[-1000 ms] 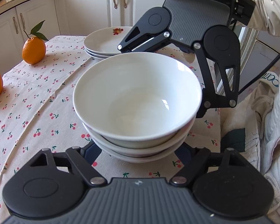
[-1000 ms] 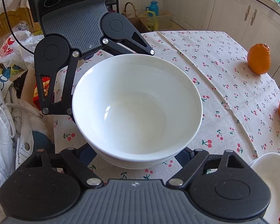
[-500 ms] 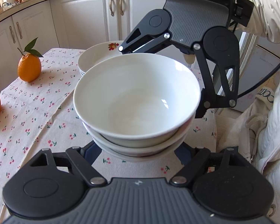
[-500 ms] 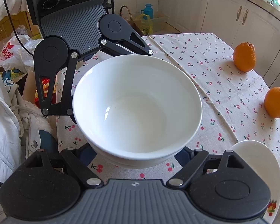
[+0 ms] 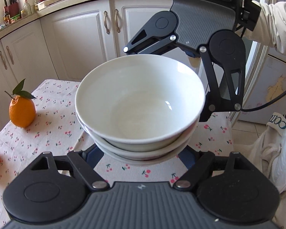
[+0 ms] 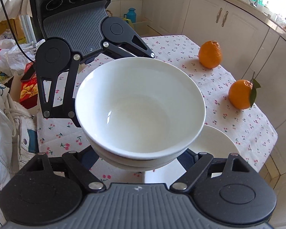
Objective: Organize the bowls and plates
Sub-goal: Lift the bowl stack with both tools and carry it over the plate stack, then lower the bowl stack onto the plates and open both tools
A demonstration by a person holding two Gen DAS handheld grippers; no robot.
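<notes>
A stack of three white bowls [image 5: 141, 103] hangs in the air above the cherry-print tablecloth [image 5: 47, 133]. My left gripper [image 5: 139, 158] clasps the bottom of the stack from the near side, its blue pads tucked under the lowest bowl. My right gripper [image 6: 141, 162] grips the same stack [image 6: 139, 112] from the opposite side, and its fingers are also hidden beneath the bowls. Each gripper faces the other across the stack. White plates [image 6: 215, 147] lie on the table just below and to the right of the bowls in the right wrist view.
Two oranges [image 6: 209, 54] [image 6: 240, 94] stand on the cloth, the nearer one with a leaf [image 5: 22, 110]. White kitchen cabinets [image 5: 82, 36] line the walls. Bags and a red box [image 6: 28, 91] lie on the floor beside the table. A person's white sleeve [image 5: 276, 19] holds the right gripper.
Both grippers have lifted the bowl stack and carried it across the table toward the plates. The plates now sit partly under the bowls, and the oranges have slid lower in view.
</notes>
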